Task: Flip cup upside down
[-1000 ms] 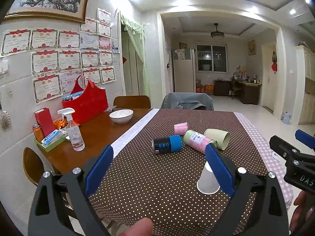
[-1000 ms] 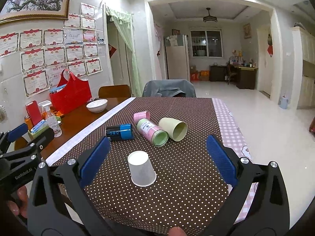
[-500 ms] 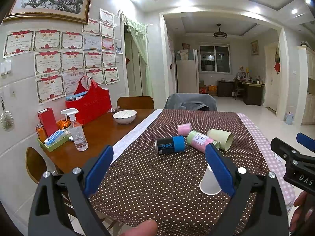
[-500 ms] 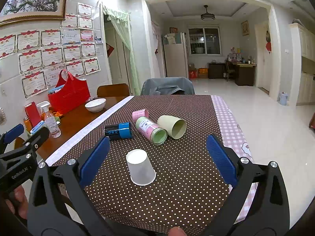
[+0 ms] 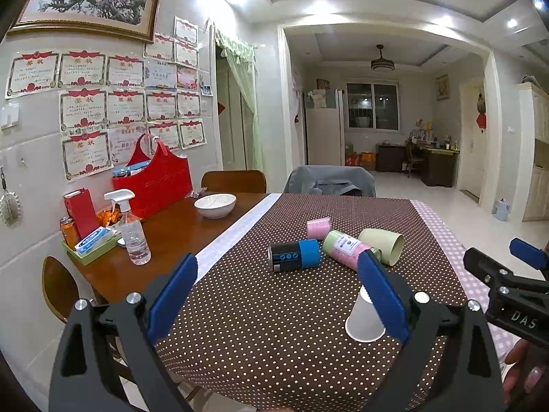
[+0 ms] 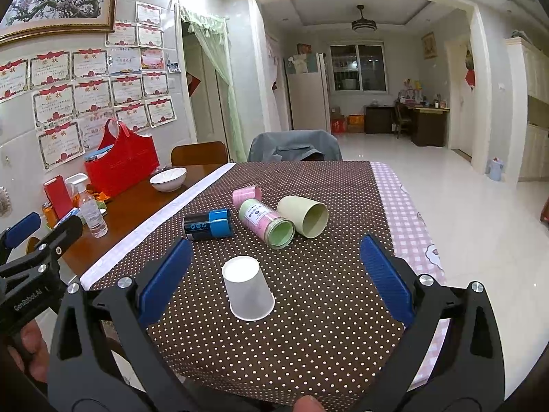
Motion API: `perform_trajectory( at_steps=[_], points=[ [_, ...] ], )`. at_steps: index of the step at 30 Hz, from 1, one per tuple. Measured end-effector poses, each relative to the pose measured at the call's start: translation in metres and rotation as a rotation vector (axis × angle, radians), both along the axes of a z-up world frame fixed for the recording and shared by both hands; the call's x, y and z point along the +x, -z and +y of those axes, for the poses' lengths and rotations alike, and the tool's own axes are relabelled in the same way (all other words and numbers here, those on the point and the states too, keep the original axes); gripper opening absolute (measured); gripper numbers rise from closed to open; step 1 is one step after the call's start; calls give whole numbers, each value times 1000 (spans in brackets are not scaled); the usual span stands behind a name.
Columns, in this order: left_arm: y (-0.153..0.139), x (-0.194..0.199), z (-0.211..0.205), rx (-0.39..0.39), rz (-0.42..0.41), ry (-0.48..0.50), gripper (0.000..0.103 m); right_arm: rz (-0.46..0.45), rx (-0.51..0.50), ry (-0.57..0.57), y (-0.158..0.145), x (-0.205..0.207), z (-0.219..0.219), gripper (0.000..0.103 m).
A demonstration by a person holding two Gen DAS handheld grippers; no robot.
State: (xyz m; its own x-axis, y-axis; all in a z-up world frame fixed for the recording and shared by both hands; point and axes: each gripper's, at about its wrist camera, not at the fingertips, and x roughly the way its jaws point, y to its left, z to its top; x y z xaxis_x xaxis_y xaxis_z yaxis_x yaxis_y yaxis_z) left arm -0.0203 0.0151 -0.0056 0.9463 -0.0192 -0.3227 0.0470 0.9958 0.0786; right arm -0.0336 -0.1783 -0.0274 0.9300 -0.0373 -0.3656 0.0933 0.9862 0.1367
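Right wrist: cup [image 6: 248, 290] before hand-held gripper [image 6: 274, 276]

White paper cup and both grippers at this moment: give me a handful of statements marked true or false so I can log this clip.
1. The white paper cup stands mouth down on the dotted tablecloth. True.
2. The right gripper is shut on the cup. False: its jaws are wide open and the cup stands free between them, touching neither finger.
3. The pale green cup stands upright. False: it lies on its side, mouth toward the camera.
4. The left gripper is open and holds nothing. True.
5. The blue and black can lies on its side, left of the pink and green can. True.
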Motion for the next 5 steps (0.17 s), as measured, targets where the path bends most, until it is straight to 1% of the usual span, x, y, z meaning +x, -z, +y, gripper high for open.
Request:
perform_trajectory(
  at_steps=[5],
  points=[
    [2,4,1,2,16,-12,93,3,3,0,2,1,1,97]
  ],
)
